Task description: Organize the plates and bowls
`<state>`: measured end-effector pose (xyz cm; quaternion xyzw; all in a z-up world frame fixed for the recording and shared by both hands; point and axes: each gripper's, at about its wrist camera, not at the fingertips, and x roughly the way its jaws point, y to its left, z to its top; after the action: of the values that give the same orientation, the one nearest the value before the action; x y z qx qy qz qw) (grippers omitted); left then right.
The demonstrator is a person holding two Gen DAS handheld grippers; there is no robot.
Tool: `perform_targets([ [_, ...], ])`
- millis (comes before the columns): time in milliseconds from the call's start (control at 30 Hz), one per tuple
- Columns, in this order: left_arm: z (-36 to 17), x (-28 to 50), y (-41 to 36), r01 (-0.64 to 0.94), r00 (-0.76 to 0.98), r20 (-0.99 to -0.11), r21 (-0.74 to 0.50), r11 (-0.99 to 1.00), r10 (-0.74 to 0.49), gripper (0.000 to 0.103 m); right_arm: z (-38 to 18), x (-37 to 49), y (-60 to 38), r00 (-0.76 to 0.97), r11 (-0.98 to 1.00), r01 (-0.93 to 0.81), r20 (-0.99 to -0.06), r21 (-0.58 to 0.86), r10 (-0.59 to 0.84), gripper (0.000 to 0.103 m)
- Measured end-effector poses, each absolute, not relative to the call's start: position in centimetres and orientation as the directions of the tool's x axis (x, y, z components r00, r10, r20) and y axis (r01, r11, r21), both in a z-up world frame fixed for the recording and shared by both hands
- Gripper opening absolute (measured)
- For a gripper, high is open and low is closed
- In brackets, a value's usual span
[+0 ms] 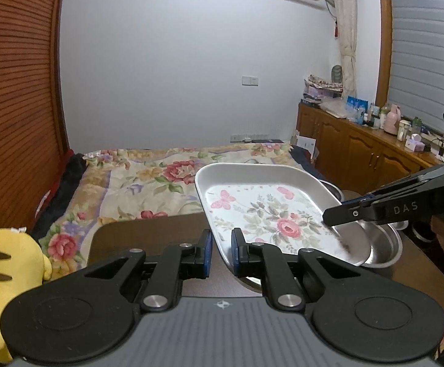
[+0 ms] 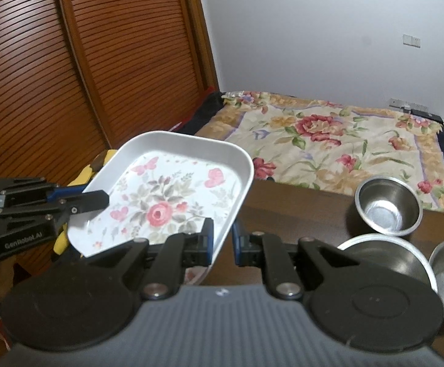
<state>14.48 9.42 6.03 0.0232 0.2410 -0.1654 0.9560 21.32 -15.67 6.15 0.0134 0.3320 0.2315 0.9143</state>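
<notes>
Left hand-held gripper (image 1: 222, 252) is clamped on the near-left rim of the floral tray (image 2: 173, 202), right hand-held gripper (image 2: 223, 244) pinches its right rim, tray lifted and tilted above the counter (image 2: 298, 211); steel bowls (image 2: 388, 208) sit off right.

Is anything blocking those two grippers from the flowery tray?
Nothing visible. Both already clamp the floral tray by opposite rims: the left gripper on one edge, the right gripper on the other. The steel bowls sit off to the side on the table.
</notes>
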Motion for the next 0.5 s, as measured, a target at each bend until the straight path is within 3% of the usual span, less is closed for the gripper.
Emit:
perform_targets([
  [500,2.0,10.6,10.2,0.278,0.814,-0.516,-0.058,0.959,-0.267,0.015,2.5,17.9,-14.8,0.6,0.857,-0.464,-0.633,0.223,0.49,0.013],
])
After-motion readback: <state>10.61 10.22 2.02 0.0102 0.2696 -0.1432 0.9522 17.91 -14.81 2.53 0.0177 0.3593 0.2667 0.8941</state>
